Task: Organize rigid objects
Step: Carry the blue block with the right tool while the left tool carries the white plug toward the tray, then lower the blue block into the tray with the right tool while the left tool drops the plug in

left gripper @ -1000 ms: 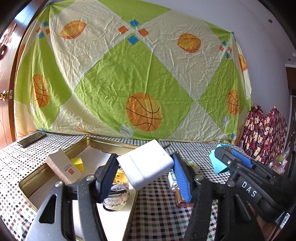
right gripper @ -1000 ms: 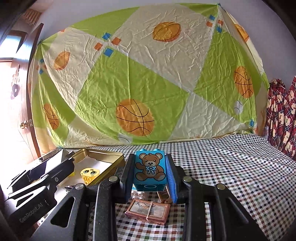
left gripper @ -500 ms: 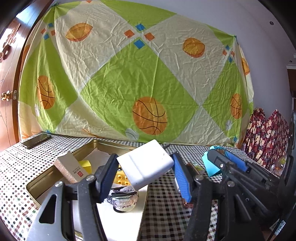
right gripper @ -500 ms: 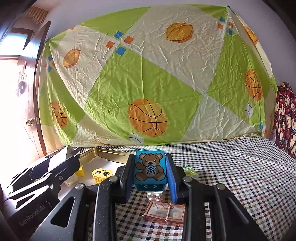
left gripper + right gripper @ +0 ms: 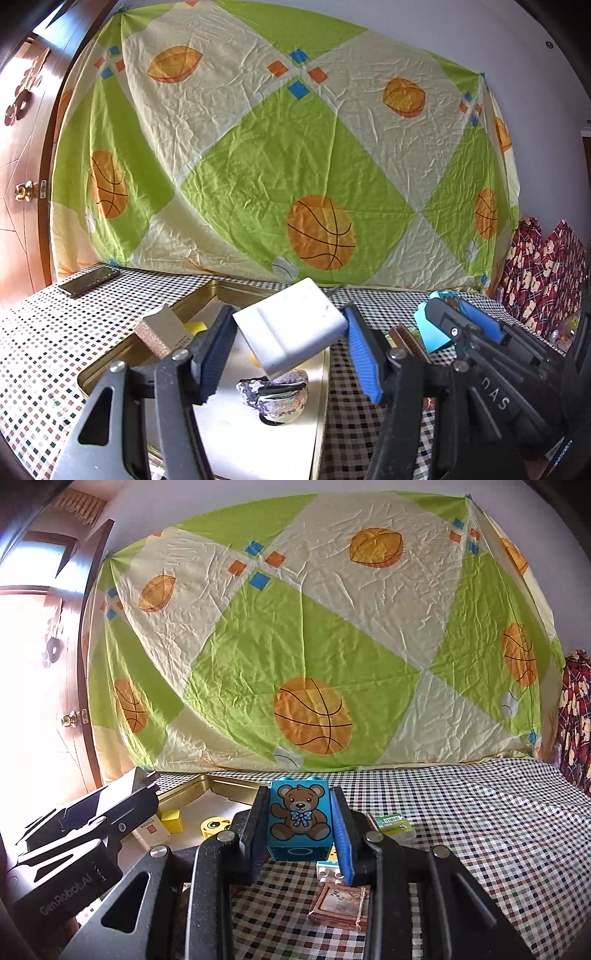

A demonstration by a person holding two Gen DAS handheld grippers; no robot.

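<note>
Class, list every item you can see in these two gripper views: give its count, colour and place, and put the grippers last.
Tray: one, gold, on table.
White block: one, in left gripper.
Bear block: one, blue, in right gripper.
Stone: one, purple-grey, in tray.
Yellow cube: one, in tray.
Small frame: one, brown, on tablecloth.
Phone: one, dark, far left.
Left gripper: black, blue pads, over tray.
Right gripper: black, beside tray.

Bright daylight floods both views; the doorway [image 5: 33, 686] at left in the right wrist view is blown out to white (no detail); fisheye bending and dark vignetting at the corners; focus sharp throughout.
</note>
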